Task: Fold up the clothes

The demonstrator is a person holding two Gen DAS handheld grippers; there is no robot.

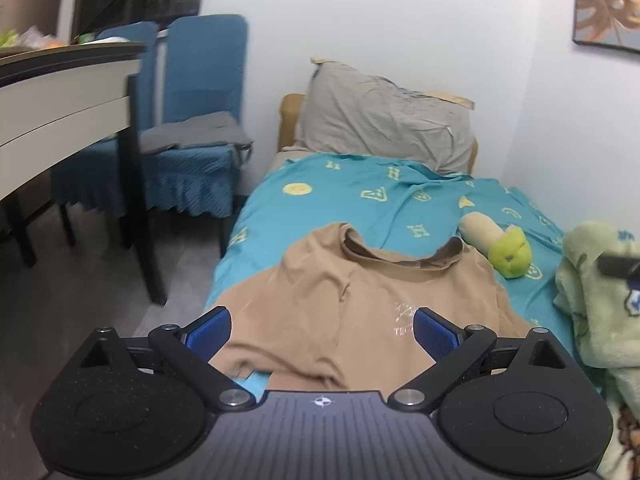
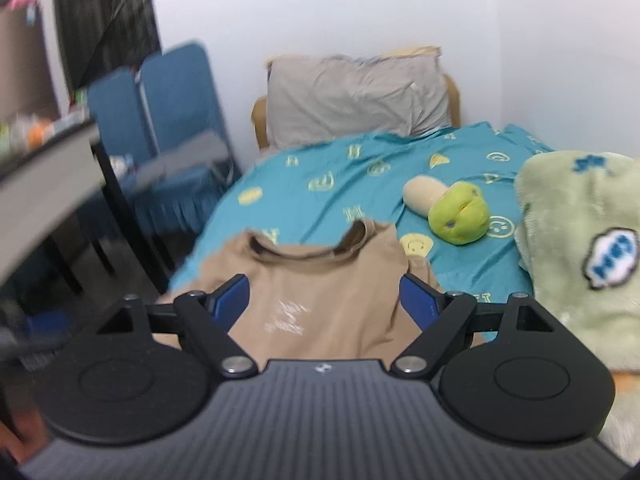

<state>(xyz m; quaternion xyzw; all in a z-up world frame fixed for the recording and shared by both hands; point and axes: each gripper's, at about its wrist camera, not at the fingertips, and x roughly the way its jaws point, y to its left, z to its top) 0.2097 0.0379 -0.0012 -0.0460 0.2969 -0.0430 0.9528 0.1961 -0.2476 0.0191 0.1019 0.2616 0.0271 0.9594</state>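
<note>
A tan shirt is lying spread on the bed, collar pointing toward the head end, its body reaching the bed's foot edge and its left sleeve side running along the left edge nearest the floor. Faint white print is showing on its chest. The left gripper is hovering above the shirt's lower part with its blue pads spread wide — nothing is sitting between them. The right gripper is likewise hanging over the shirt, jaws wide apart and gripping nothing, framing the chest print from above; that view is slightly blurred. Whether either gripper is touching the cloth cannot be told. Just beyond the shirt's right shoulder, a plush toy with a green head is lying on the teal sheet, close to the shirt but apart from it. A pale green blanket is bunching up along the bed's right edge, by the wall. A grey pillow is leaning against the headboard at the far end. Off the bed's left side, two blue chairs are standing at a table, and a grey cloth is resting on the nearer seat. A leaf picture is hanging on the wall at upper right.
</note>
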